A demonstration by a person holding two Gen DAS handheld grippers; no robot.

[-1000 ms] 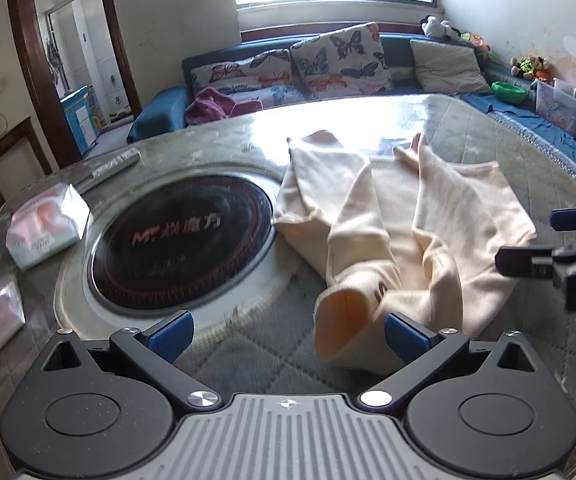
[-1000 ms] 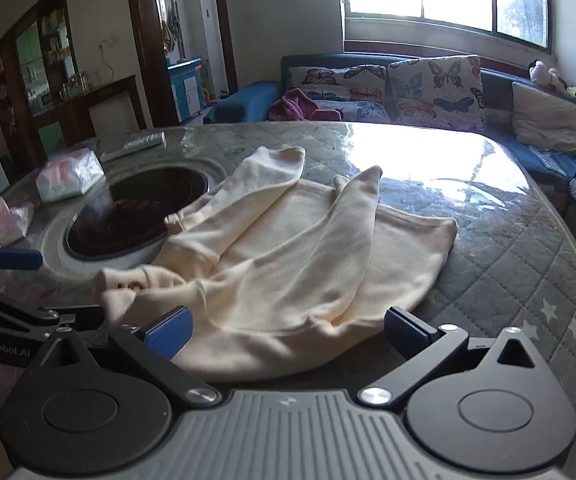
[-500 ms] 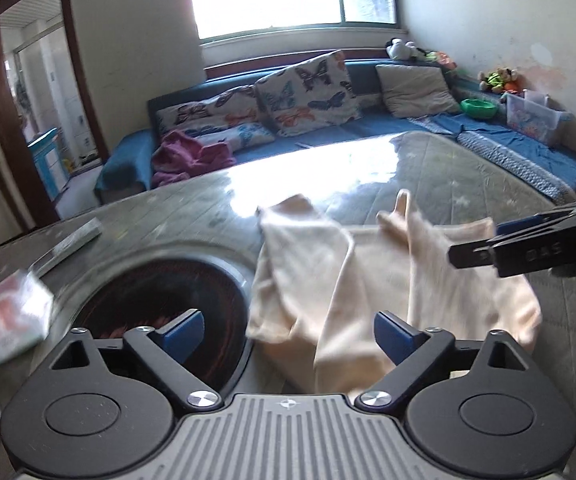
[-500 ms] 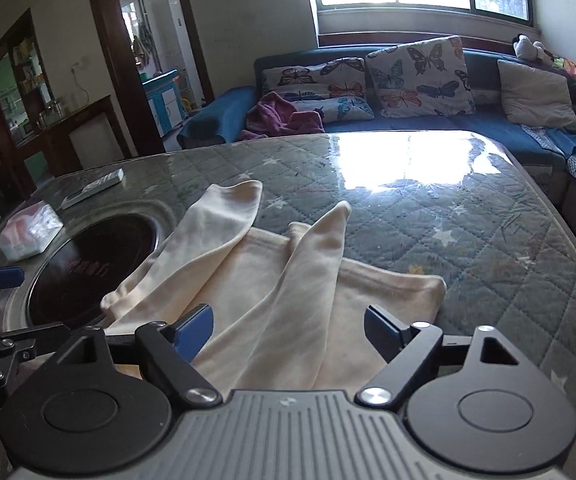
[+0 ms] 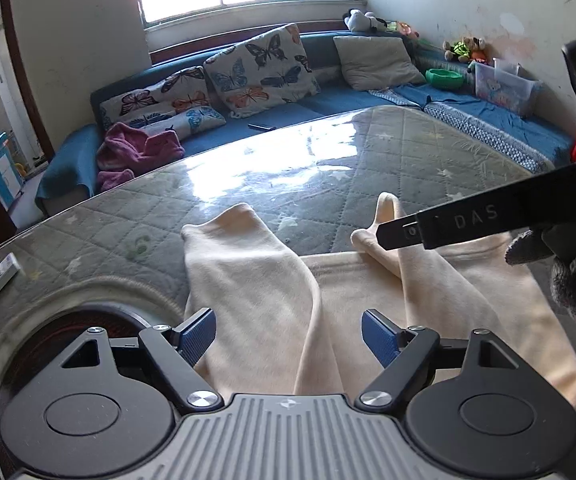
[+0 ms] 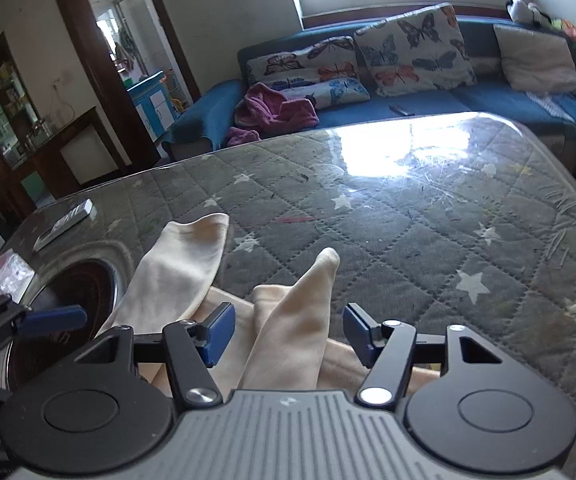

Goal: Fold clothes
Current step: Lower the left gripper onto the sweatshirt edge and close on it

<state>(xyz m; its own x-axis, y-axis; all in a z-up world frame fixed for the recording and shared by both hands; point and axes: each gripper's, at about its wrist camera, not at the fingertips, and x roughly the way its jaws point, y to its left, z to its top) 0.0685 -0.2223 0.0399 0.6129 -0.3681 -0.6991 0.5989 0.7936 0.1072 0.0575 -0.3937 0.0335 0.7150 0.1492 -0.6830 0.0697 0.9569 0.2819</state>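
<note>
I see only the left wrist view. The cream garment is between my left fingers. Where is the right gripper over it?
Observer: The right gripper sits over the other sleeve; its jaws are closing, and the pads do not press the cloth yet.
Operator: Is something on the table left of the burner?
Observer: Yes, a plastic-wrapped tissue pack lies beside the burner.
Operator: Anything behind it?
Observer: A remote control lies on the quilted table cover, and further back is an open doorway.
</note>
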